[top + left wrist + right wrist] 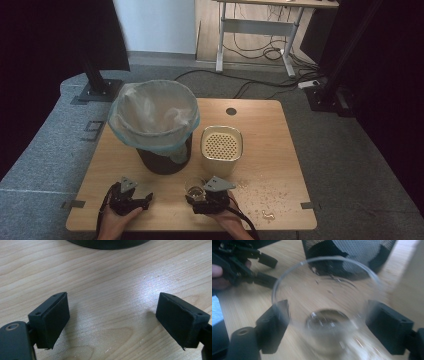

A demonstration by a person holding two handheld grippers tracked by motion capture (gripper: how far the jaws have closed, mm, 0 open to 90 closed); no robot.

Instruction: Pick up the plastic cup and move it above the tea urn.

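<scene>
At the table's (265,135) near left edge we see the left gripper (134,196), jaws spread wide over bare wood with nothing between them. Behind it stands the lined black bin (155,125), with the cream perforated box (221,149) just to its right. Our right gripper (199,195) closes its jaws on the clear cup (324,310), with scattered crumbs (265,192) to the right.

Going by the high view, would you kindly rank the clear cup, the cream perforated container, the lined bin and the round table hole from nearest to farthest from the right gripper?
1. Clear cup, between the jaws of the right gripper.
2. Cream perforated container, just beyond.
3. Lined bin, beyond and to the left.
4. Round table hole, near the far edge.
</scene>
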